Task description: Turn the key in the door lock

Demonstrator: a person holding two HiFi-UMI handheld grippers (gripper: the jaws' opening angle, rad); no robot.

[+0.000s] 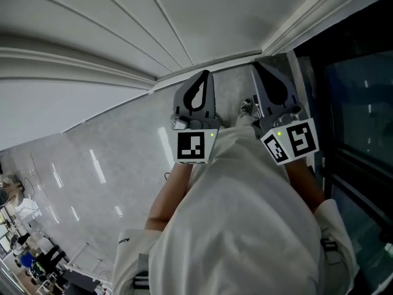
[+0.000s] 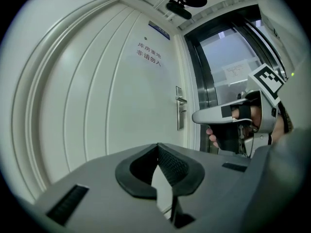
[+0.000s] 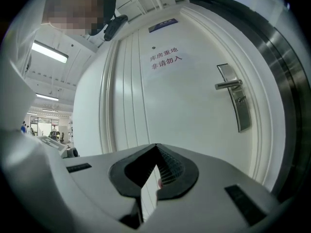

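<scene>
A white panelled door (image 3: 184,110) stands ahead. Its steel lock plate (image 3: 240,108) with a lever handle (image 3: 228,85) sits at the door's right edge, also in the left gripper view as the lock plate (image 2: 180,111). No key shows in any view. My left gripper (image 2: 157,145) points level at the door, some way off, shut with nothing between its pads. My right gripper (image 3: 156,145) also faces the door, shut and empty. In the head view the left gripper (image 1: 206,74) and right gripper (image 1: 258,66) are side by side. The right gripper (image 2: 197,116) shows beside the lock plate.
A red-lettered notice (image 3: 165,59) and a small blue plate (image 3: 163,25) are on the door. A dark-framed glass panel (image 2: 228,67) adjoins it on the right. Glossy grey floor tiles (image 1: 92,165) lie underfoot. An office area (image 3: 43,130) opens to the left.
</scene>
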